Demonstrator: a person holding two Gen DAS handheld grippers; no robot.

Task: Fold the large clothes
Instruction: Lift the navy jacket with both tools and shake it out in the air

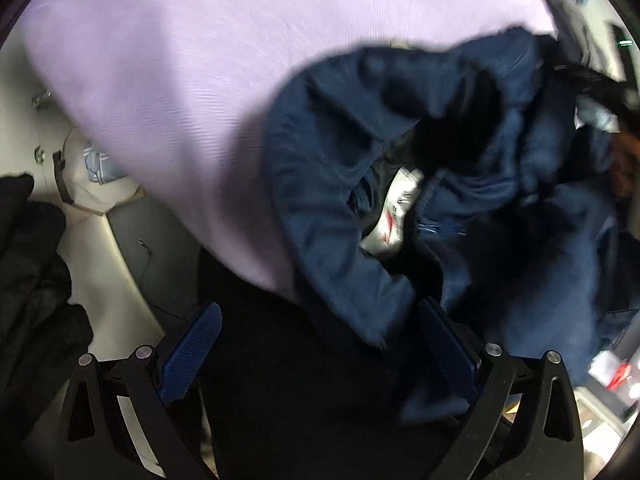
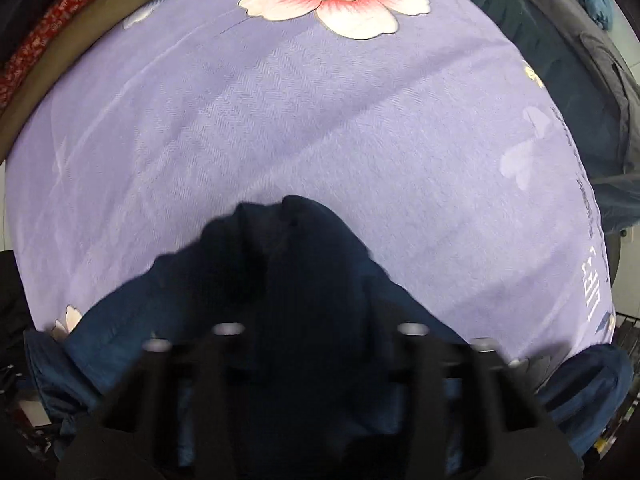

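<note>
Navy padded jacket lies bunched on the lilac sheet, just ahead of the left gripper. Its blue pads stand wide apart and grip nothing; one fold brushes the right-hand pad. The right gripper looks shut on a jacket fold, though cloth hides its fingers. Risk: so small a pinch may slip, or drag the sheet along.

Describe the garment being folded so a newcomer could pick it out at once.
Start from the lilac bedsheet printed with big pink-and-white flowers. On its near edge lies a crumpled navy jacket. Unlike the black clothes heaped off to the side, it is dark blue and shows a white label inside.
</note>
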